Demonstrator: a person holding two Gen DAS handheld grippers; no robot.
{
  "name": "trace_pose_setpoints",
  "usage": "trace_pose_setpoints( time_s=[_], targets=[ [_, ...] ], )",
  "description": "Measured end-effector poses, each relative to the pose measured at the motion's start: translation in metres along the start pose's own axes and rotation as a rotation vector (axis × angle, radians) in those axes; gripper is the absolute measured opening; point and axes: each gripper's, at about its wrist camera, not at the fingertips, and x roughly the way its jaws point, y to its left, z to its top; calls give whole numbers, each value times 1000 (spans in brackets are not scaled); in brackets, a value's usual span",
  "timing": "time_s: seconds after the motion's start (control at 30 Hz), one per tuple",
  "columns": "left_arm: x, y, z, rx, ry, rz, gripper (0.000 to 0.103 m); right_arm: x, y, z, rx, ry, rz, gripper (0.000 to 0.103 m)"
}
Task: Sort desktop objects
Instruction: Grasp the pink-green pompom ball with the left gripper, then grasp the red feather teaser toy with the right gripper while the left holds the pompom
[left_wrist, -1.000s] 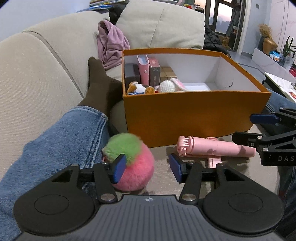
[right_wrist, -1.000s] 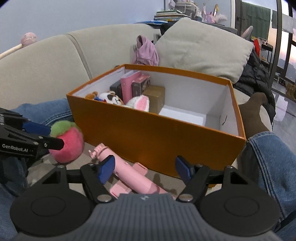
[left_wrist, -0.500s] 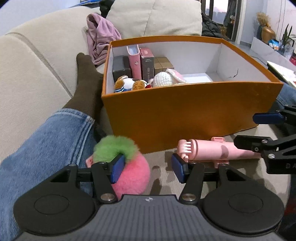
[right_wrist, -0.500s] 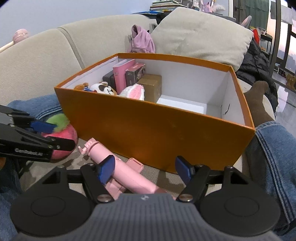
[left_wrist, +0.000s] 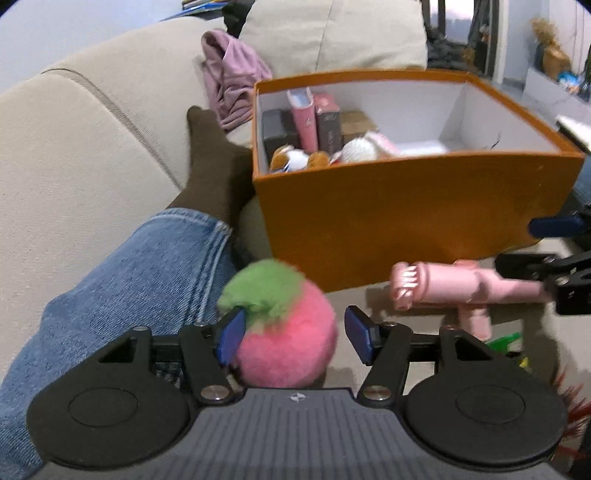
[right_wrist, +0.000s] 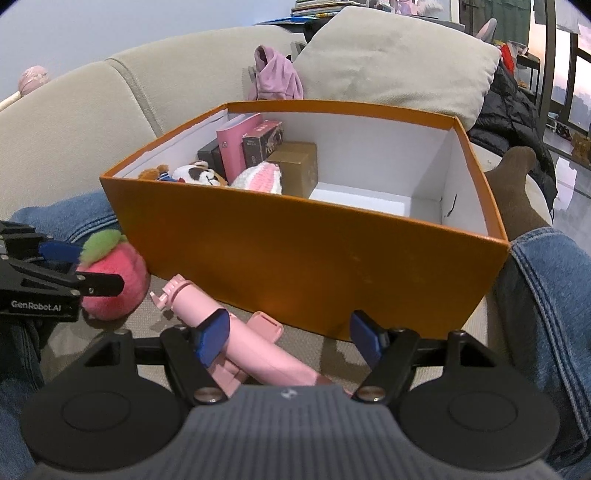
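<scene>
beige sofa (left_wrist: 92, 147) | big cushion (right_wrist: 399, 62) | purple garment (right_wrist: 275, 79) on backrest | black jacket (right_wrist: 517, 114) | jeans legs (left_wrist: 129, 280), brown sock (left_wrist: 207, 166)

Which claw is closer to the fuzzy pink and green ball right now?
Left. The left claw is open with the ball between its fingers. The right claw is open over the pink gadget, off to the ball's right.

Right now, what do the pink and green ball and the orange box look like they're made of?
Pink and green ball: plush faux fur, by its fuzzy, wispy outline. Orange box: probably rigid cardboard, matte, with thin straight walls and a white inside.
</scene>
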Motion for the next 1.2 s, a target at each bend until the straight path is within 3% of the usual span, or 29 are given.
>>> trace_pose_setpoints(
  time_s=[0.17, 0.37, 0.63, 0.77, 0.83, 1.03, 1.2],
  targets=[
    [7, -14, 1, 54, 57, 109, 71, 2, -5, -2, 14, 3, -1, 74],
    [30, -15, 7, 32, 86, 138, 70, 5, -7, -4, 22, 15, 13, 74],
    [50, -11, 11, 17, 123, 99, 67, 5, -10, -4, 39, 18, 10, 74],
    [48, -9, 9, 23, 135, 68, 55, 2, -11, -4, 42, 7, 10, 74],
    [44, -8, 5, 9, 147, 35, 54, -2, -12, -3, 47, -5, 4, 74],
    [25, -1, -2, -48, 95, -32, 50, -13, -15, -4, 63, -16, 4, 73],
    [-4, 3, -12, -95, 54, -86, 49, -34, -16, -8, 80, 4, 72, 67]
  ],
)
